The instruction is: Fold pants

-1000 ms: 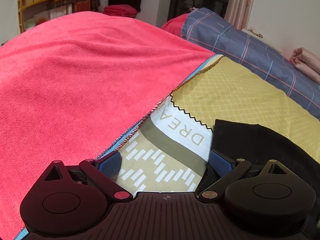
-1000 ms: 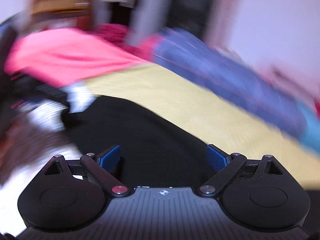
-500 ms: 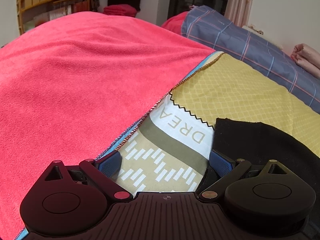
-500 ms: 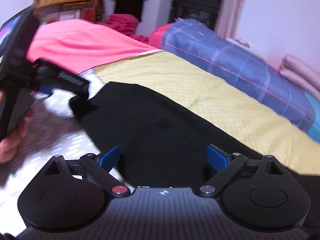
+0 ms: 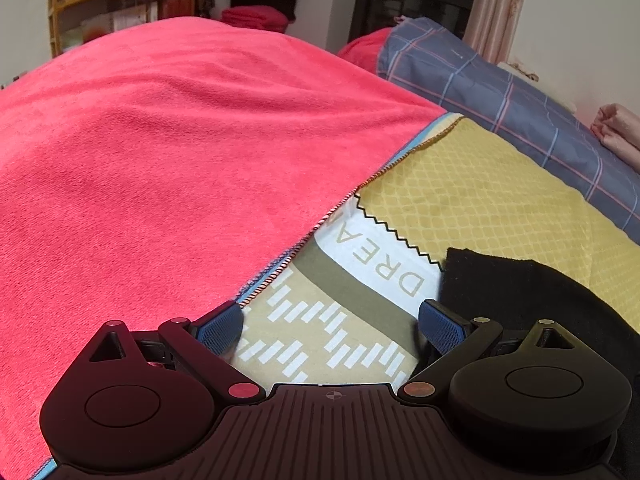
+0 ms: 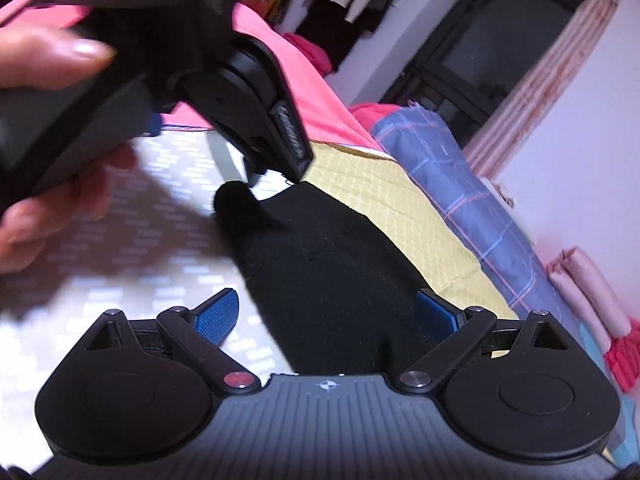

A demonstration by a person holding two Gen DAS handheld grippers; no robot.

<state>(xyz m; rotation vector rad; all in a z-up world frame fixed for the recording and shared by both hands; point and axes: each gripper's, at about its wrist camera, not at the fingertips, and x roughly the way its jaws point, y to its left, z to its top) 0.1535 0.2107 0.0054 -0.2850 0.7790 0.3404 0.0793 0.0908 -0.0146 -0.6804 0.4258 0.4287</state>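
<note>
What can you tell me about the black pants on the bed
The black pants look like soft, matte knit fabric, lying mostly flat across the yellow quilted cover and the patterned sheet. One narrow end bunches up near the left gripper. The open right gripper straddles the near end, not gripping.

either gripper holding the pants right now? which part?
Nothing held. The left gripper and right gripper are both open; the black pants lie on the bed, running between the right fingers ungripped.

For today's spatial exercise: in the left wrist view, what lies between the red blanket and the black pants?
In the left wrist view, the patterned sheet lettered "DREA" lies between the red blanket and black pants.
</note>
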